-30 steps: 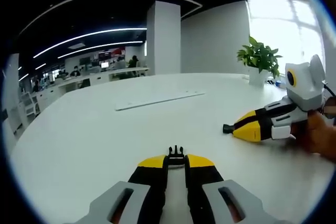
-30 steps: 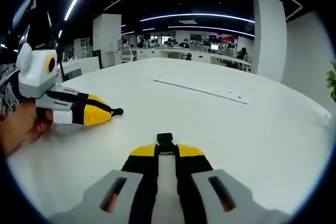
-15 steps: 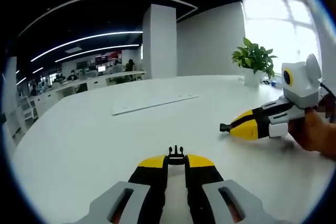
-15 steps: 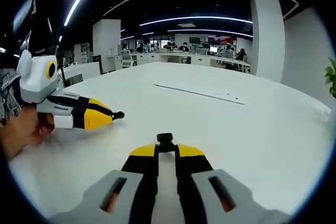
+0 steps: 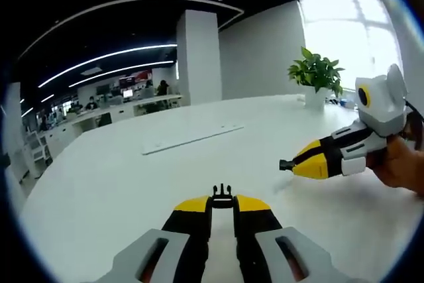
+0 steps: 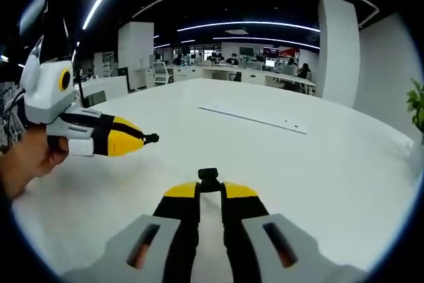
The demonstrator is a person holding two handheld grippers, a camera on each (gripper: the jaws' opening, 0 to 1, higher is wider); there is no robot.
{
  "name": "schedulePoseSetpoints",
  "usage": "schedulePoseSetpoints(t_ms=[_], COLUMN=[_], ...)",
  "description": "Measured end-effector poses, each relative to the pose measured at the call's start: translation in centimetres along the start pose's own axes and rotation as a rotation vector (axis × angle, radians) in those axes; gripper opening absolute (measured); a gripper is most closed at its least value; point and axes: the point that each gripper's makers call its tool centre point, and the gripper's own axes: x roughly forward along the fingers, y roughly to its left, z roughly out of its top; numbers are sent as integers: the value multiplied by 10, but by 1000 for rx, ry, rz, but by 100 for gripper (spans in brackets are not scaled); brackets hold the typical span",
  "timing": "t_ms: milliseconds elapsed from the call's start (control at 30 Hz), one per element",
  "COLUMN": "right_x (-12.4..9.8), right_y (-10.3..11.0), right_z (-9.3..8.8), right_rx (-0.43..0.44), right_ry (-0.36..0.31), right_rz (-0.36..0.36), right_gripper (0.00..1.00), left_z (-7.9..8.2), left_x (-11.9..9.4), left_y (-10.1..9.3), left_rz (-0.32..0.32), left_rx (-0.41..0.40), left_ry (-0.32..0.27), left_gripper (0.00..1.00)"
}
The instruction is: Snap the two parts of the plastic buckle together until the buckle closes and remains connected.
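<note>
In the left gripper view my left gripper [image 5: 222, 201] is shut on the black pronged buckle part [image 5: 222, 194], whose prongs stick out past the yellow tips. The right gripper [image 5: 289, 164] comes in from the right there, held by a hand [image 5: 401, 165], with a small black piece at its tip. In the right gripper view my right gripper [image 6: 209, 187] is shut on the black socket buckle part [image 6: 208, 177]. The left gripper [image 6: 147, 139] enters from the left, lifted above the white table [image 6: 298, 164]. The two buckle parts are well apart.
A long flat white strip [image 5: 192, 138] lies farther out on the table, also the strip [image 6: 252, 118] in the right gripper view. A potted plant [image 5: 318, 77] stands at the table's far right edge. Beyond are a white pillar [image 5: 197, 57] and office desks.
Both grippers have risen a little off the table, each still shut on its buckle part. The views have shifted slightly with the hands.
</note>
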Motion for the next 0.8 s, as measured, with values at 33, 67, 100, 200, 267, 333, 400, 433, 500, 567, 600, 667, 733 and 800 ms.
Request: schedulePoseSetpoints(t_ms=[33,67,100,200,267,333,400,433,500,567,600,667,733,800], right_x=[-4,-6,-8,-12,-17,-21,-25,-26,-29,-33,-36,-40,-47,-51], right_y=[2,2,2,-1,0,3,7,8,10,11,12,15,19,22], right_z=[-1,-1,-2,-3,-6,-9,-14,-15,-18,-18,-19,-19,-20,-21], right_rx=[-1,-3,-6,-1,7,15,16,17,21,23,22,24,22,20], right_ry=[3,3,4,3,3,5,8,10,8,6,5,-1,-8,-13], right_rz=[3,4,5,13,17,23,24,26,32,35,36,41,46,53], right_gripper=[12,12,12,13,13,13,13,13,13,13,13,13,13,13], left_z=[0,-1,-2,-1,-2,-5,-7,-7,-8,-10,-11,-16,-18,-22], left_x=[-2,-3,-5,-12,-15,-19,-25,-27,-32,-36,-38,-42,-48,-53], left_y=[-1,-2,-2,-3,-4,-5,-7,-8,-9,-10,-11,-15,-18,-19], left_rz=[-6,-7,-7,-9,-15,-12,-20,-22,-26,-33,-39,-60,-73,-82], left_rx=[-6,-6,-5,-12,-21,-14,-14,-15,-12,-12,-8,-4,5,11], left_ry=[-1,0,1,-7,-7,-7,-9,-12,-17,-17,-16,-2,-7,-4], left_gripper=[12,12,12,12,12,12,12,12,12,12,12,12,12,12])
